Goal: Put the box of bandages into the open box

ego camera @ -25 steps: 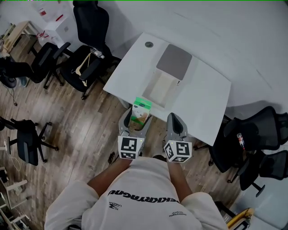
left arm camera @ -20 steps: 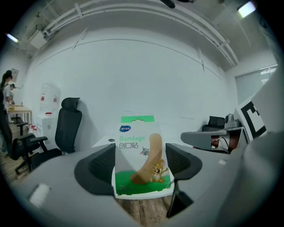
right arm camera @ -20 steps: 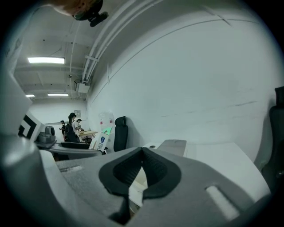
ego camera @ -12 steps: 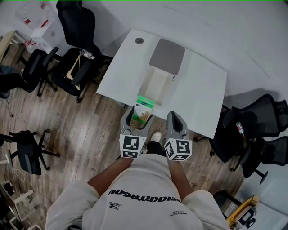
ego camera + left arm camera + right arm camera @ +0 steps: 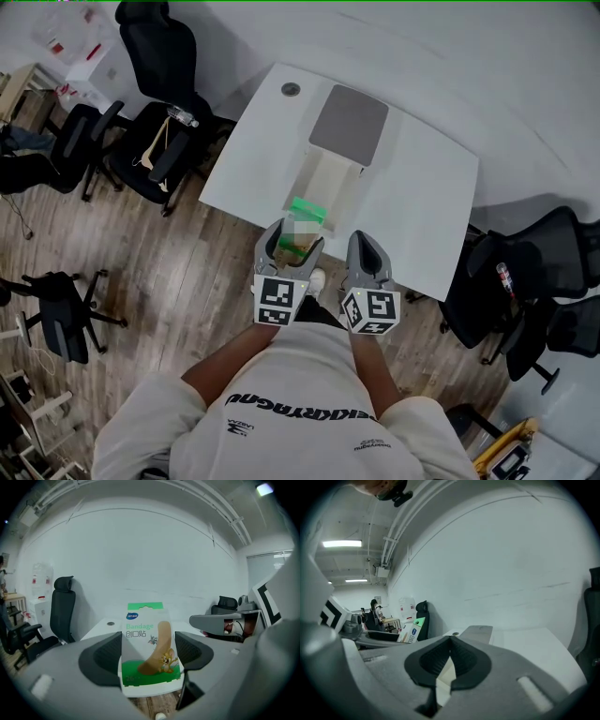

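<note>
The bandage box point(image 5: 302, 217), white and green with a cartoon plaster on its front, stands upright between the pads of my left gripper point(image 5: 294, 240), which is shut on its two sides. It hangs at the near edge of the white table point(image 5: 427, 202), just in front of the open box point(image 5: 326, 178), a long white carton with its grey lid point(image 5: 349, 122) folded back. In the left gripper view the bandage box point(image 5: 145, 625) fills the middle between the dark pads point(image 5: 104, 656). Beside it, my right gripper point(image 5: 367, 247) is shut and holds nothing; its jaws meet in the right gripper view point(image 5: 450, 643).
Black office chairs stand left of the table point(image 5: 159, 141) and at the right point(image 5: 525, 272). A round cable hole point(image 5: 291, 89) sits in the table's far left corner. Wooden floor point(image 5: 159, 272) lies below the grippers. White wall behind the table.
Both grippers have come closer to the table; the bandage box now reaches over its near edge by the open box. The left gripper's hold is unchanged.
</note>
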`<state>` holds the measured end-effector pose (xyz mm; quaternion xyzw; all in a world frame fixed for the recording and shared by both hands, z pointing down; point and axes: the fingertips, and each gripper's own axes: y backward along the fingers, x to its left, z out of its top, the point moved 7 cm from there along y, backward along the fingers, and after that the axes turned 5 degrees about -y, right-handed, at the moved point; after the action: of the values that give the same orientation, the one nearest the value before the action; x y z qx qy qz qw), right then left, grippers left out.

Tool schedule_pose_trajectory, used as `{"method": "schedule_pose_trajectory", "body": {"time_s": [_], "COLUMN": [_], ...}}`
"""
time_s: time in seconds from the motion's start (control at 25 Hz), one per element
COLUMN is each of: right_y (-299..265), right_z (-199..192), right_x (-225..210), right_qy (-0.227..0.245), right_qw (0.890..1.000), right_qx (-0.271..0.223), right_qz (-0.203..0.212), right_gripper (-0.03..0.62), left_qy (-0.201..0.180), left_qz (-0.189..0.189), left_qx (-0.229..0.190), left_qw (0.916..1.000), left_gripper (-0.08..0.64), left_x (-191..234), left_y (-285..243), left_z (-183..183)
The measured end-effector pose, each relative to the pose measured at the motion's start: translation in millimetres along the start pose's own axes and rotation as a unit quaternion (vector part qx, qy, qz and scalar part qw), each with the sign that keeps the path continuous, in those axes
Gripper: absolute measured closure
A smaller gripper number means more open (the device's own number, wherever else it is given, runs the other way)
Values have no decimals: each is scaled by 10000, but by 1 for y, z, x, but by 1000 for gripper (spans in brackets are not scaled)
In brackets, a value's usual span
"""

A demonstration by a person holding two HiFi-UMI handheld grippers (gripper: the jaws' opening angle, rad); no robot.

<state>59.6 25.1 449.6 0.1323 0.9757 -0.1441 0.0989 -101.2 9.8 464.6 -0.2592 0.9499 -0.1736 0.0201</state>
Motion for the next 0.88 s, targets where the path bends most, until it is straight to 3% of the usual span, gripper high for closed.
{"method": "schedule_pose_trajectory", "body": {"time_s": [0.88], "right_y": [-52], "right_z": [-7], "right_x": [-53], "right_qy": [-196], "right_qw": [9994], "right_qx": [288], "right_qz": [69], "right_gripper": [594], "left_qy": [-12], "left_qz": [2], "left_qx": [710], "left_qw": [9975], "left_gripper": [199], "left_x": [2], "left_y": [-96], "left_z": [-11]}}
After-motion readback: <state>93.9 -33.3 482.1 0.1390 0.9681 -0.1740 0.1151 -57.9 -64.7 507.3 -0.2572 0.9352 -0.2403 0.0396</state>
